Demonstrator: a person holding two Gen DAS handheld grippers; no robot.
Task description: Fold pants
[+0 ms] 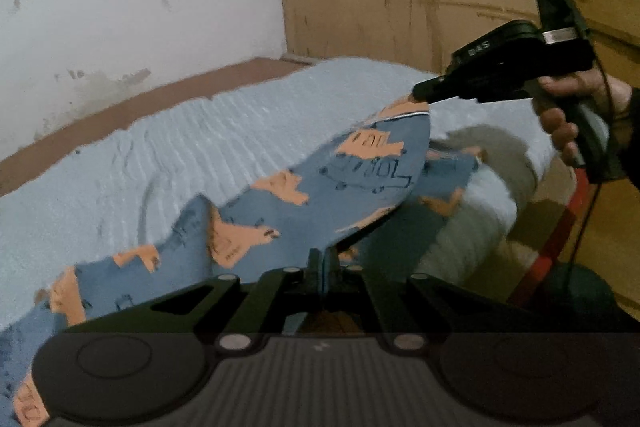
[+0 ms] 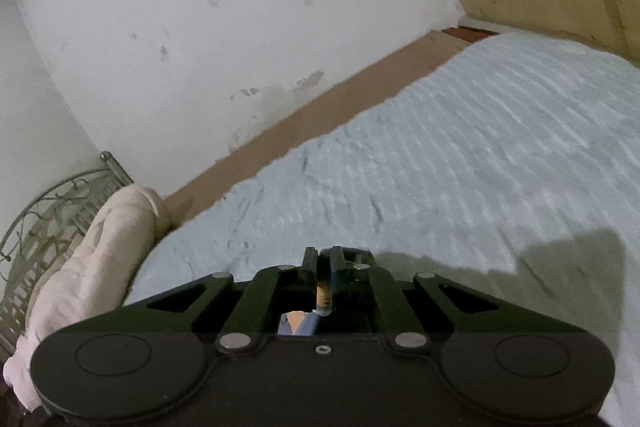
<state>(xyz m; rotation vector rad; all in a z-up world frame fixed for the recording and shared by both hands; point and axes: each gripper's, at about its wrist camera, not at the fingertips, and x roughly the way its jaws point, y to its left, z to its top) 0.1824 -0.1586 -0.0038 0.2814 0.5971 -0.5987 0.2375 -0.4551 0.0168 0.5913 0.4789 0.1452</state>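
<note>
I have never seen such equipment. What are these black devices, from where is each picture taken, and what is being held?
No robot is here: a person holds a hand-operated gripper in each hand, and each one carries a camera looking forward along its fingers. The left camera's picture shows the left gripper at the bottom and the right gripper in the person's hand. The other picture looks along the right gripper. On the bed's pale blue cover lie blue pants with orange patches. Both grippers have their jaws closed on the pants' edge, lifting it. A whitish bundle of cloth lies at the bedside.
</note>
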